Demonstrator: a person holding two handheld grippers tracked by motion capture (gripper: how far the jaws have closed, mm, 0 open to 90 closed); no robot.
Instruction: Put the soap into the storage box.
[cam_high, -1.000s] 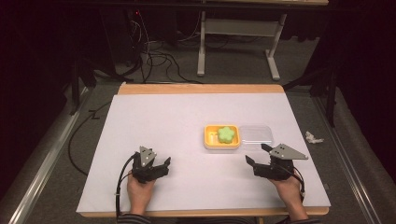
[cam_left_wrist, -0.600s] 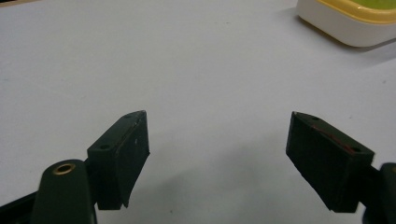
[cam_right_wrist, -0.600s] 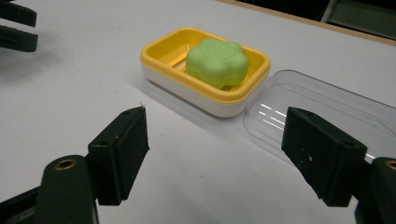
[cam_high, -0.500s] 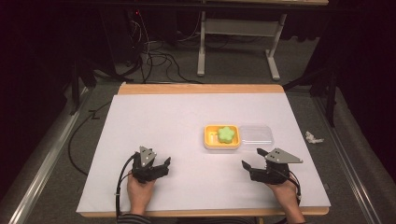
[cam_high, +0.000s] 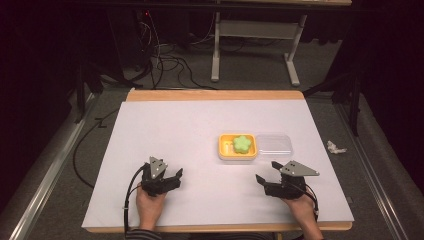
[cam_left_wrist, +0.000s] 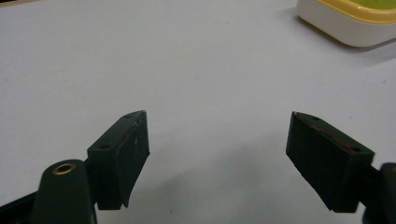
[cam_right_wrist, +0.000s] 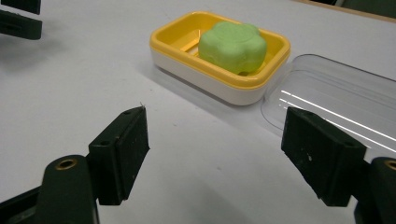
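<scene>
Closest to the person, both tools sit low on the white table (cam_high: 165, 130), jaws spread wide and holding nothing: left gripper (cam_high: 175, 176) at about 7 o'clock, right gripper (cam_high: 261, 179) at about 5. Just past the right one, up toward its 11 o'clock, is the yellow soap dish (cam_high: 223, 148) with a green flower-shaped soap (cam_right_wrist: 232, 45) inside, long axis running side to side. The clear lid (cam_right_wrist: 336, 91) lies touching the dish's right end. My guess is the right gripper goes first, since it's clearly nearer.

only the soap dish (cam_high: 237, 148) (with clear lid (cam_high: 274, 144) beside) interrupts the table (cam_high: 165, 130).
</scene>
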